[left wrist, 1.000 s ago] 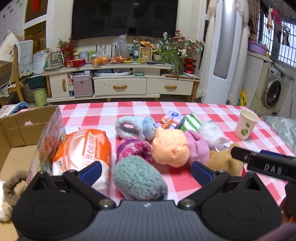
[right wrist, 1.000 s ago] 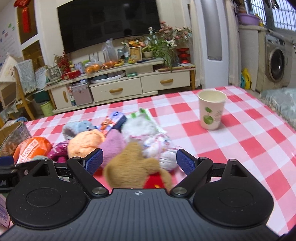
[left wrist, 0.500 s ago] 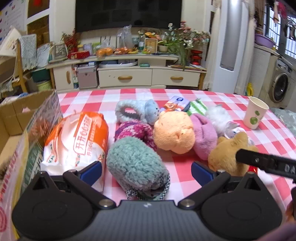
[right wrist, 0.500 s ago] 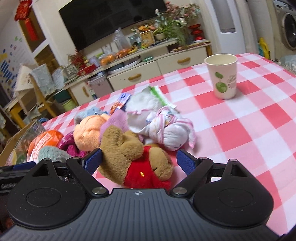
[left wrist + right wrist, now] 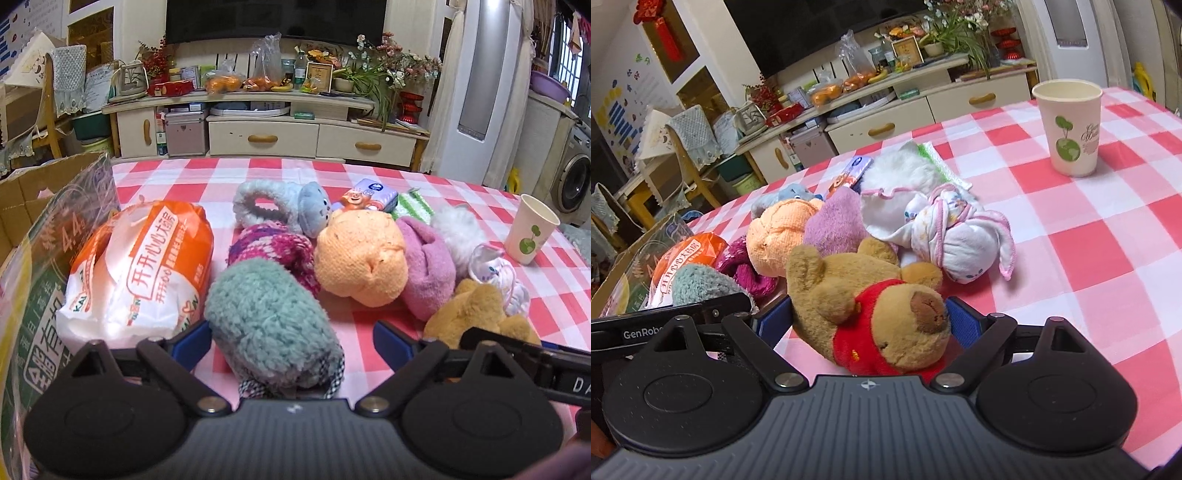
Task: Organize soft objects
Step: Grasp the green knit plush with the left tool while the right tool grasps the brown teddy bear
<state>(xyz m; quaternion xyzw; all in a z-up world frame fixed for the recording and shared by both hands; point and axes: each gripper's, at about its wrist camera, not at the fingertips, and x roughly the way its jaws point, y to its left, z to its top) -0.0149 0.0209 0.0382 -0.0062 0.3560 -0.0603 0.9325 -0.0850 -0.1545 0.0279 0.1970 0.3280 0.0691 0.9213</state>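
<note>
At far left stands a cardboard box with a printed bag against its wall; what lies inside cannot be seen from here. Just beside it an orange bread pack lies on the table.

The left tongs stand spread around the teal roll, the left pad touching or nearly so, the right one clear — released, not gripping. Closing now could pinch only fluff near the roll's end, so it may slip or unroll on lifting, and the bread pack is close enough to be nudged.

The right tongs straddle the bear, spread wide, pads beside its body and not yet pressing. The bear touches the white cloth bundle — dragging could pull that along.

Far right, the paper cup stands upright, apart from the pile; its contents are hidden
</note>
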